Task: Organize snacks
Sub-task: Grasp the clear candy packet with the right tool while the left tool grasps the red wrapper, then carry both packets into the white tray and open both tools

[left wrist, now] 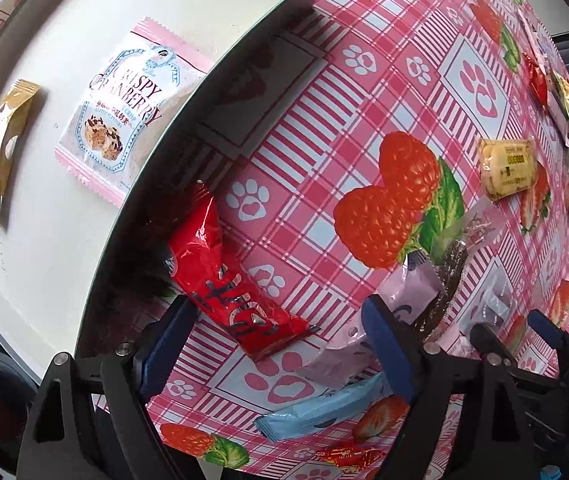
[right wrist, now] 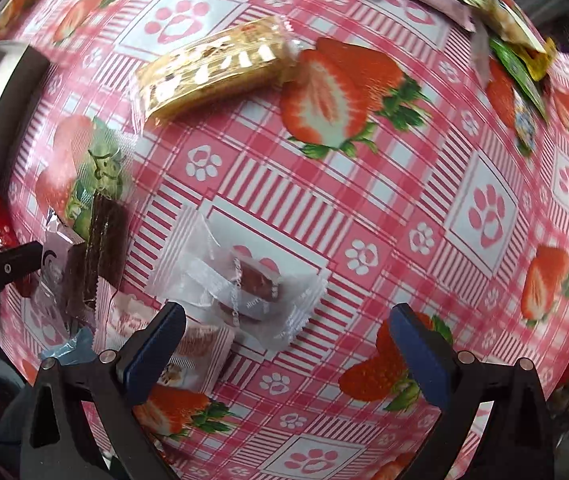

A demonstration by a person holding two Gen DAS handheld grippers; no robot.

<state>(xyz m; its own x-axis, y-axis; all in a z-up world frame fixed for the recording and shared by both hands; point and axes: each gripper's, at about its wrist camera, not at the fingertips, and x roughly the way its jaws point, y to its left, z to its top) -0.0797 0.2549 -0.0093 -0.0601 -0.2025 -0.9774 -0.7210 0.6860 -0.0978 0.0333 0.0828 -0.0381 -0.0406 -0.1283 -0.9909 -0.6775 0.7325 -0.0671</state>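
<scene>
My left gripper (left wrist: 280, 344) is open just above a red snack bar (left wrist: 230, 276) lying on the tablecloth beside the white tray (left wrist: 64, 240). The tray holds a Crispy Cranberry packet (left wrist: 124, 108) and a gold packet (left wrist: 2, 148). A lilac packet (left wrist: 404, 300), a dark bar (left wrist: 450, 276) and a light blue packet (left wrist: 324, 408) lie near the left gripper's right finger. My right gripper (right wrist: 284, 340) is open over a clear-wrapped sweet (right wrist: 244, 280). A gold wafer bar (right wrist: 212, 68) lies farther ahead.
A yellow packet (left wrist: 506, 168) and a pile of mixed snacks (left wrist: 564, 104) lie at the far side of the strawberry-print tablecloth (left wrist: 324, 160). In the right wrist view, a pink packet (right wrist: 188, 344) and a dark bar (right wrist: 100, 248) lie to the left, with more snacks (right wrist: 484, 8) at top right.
</scene>
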